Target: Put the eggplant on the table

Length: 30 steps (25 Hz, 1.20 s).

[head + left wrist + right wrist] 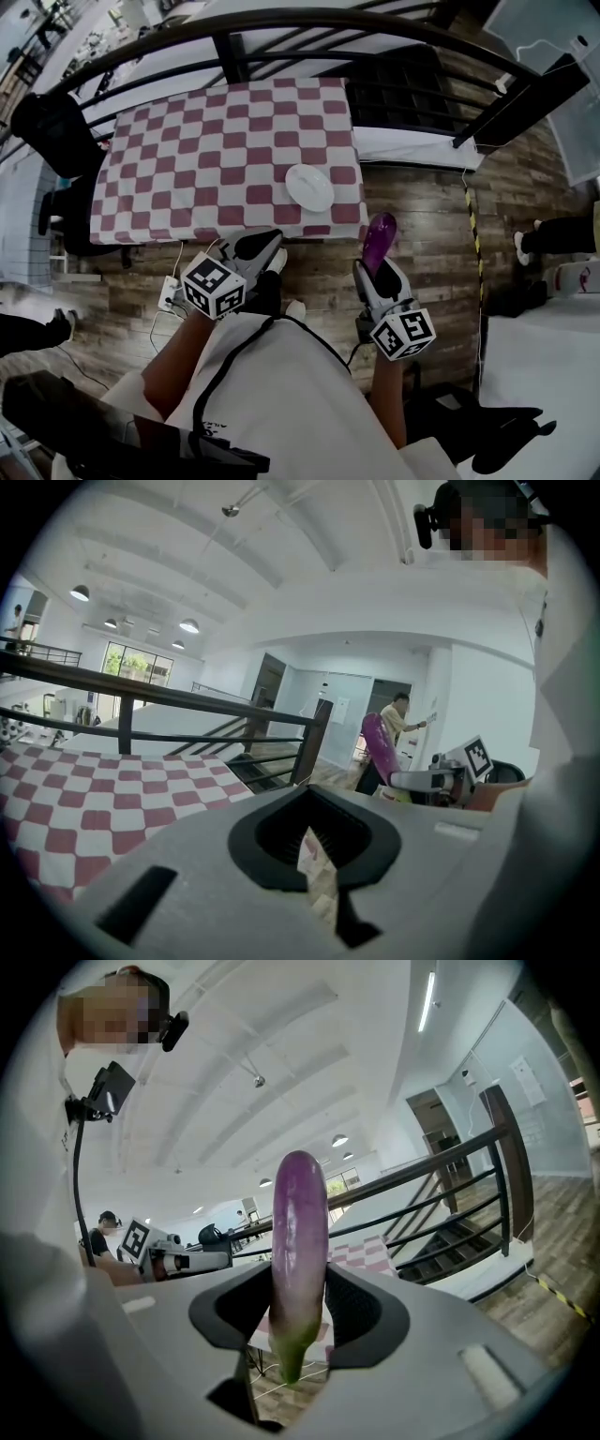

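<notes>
My right claw (298,1312) is clenched on the eggplant (300,1241). In the right gripper view the two black pads press its sides low down. The purple body stands upright out of the jaws through the middle of the frame, and the green stem end pokes out below them.

In the head view the eggplant (380,239) shows right of centre, over the wooden floor (422,206). It is just off the near right corner of the bench (206,150) and not above the cloth.

The bench fills the upper middle of that frame under a red-and-white checked cloth. A white plate (309,187) lies on the cloth toward the near right corner. A dark railing (281,23) curves across the top of the frame behind it.

My left claw (255,246) is left of centre in the head view, its tips at the bench's near edge. In the left gripper view its jaws are drawn together to a thin slit and nothing is between them. My right claw with the eggplant shows at the right of that frame, well apart from the left one.
</notes>
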### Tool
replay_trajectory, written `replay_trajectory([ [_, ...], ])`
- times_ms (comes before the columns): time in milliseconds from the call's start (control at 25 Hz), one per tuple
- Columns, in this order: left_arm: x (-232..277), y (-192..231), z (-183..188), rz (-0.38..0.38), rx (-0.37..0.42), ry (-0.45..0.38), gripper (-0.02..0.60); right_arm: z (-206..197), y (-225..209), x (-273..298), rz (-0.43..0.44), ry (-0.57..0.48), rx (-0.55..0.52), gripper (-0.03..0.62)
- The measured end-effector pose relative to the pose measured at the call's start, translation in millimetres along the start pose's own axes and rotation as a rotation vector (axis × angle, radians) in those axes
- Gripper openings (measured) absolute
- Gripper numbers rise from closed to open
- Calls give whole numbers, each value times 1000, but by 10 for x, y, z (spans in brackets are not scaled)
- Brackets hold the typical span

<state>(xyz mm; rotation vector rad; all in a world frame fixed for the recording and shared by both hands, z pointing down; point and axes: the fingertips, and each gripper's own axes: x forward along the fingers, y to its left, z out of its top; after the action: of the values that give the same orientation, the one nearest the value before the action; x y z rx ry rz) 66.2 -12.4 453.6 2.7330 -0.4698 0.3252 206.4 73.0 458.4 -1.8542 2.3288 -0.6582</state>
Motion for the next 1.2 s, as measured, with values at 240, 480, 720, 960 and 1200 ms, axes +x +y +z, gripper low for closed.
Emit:
replay_trajectory([
  [240,194,285,109,-10,-2,16,3,140,-94,357,20,12,-19,183],
  [480,371,603,154,-42,-7,45,3,220,-156,643,-9,16,-16,183],
  [720,600,952,322,-83,-13,47,3,268,-264,968,-56,32,-2,183],
  [960,740,1336,388,-118,-23,68,3,299,-251,1376,-85,74,-40,183],
  [1200,900,1671,425,-163,-8,90,3,262,-296,1714,-129,112,-44,183],
])
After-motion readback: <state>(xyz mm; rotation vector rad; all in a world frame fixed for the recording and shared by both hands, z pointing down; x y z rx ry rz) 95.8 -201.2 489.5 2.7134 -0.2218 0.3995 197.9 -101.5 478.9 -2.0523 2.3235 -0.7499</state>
